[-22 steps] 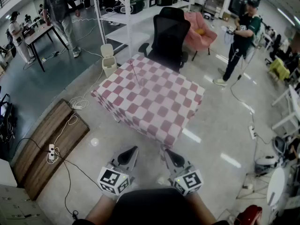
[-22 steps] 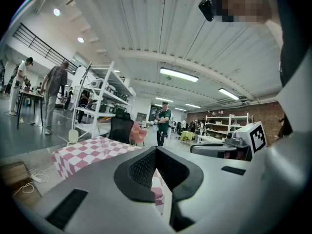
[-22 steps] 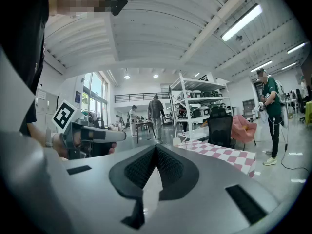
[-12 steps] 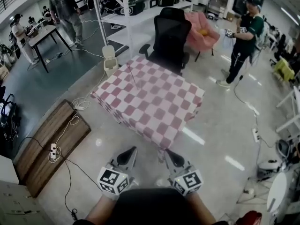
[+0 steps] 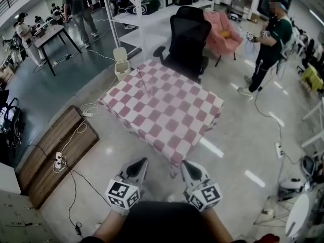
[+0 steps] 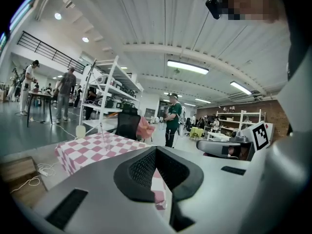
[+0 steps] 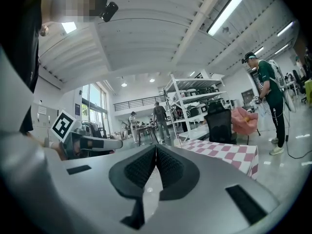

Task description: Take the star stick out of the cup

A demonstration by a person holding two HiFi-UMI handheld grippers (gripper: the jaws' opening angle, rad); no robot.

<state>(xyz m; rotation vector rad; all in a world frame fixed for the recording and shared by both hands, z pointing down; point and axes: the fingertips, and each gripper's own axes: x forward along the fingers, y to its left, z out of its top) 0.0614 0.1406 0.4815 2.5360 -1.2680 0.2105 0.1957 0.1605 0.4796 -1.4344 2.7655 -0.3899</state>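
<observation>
A table under a red-and-white checked cloth (image 5: 167, 113) stands on the floor ahead of me. Near its far left part a thin stick (image 5: 145, 82) stands upright; its star and the cup round its foot are too small to make out. The same stick (image 6: 101, 129) shows faintly in the left gripper view. Both grippers hang low and close to my body, well short of the table. My left gripper (image 5: 140, 163) is shut with nothing in it, and so is my right gripper (image 5: 187, 165). Their jaws meet tip to tip in both gripper views.
A black office chair (image 5: 188, 37) stands behind the table, with a pink armchair (image 5: 223, 32) and a white shelf rack (image 5: 136, 14) beyond. A white bin (image 5: 120, 62) sits left of the table. A wooden board (image 5: 53, 153) and cables lie at left. A person in green (image 5: 268, 44) stands at right.
The table has drawn a little nearer in the head view. Both grippers stay shut and side by side. A person at the back left has walked on.
</observation>
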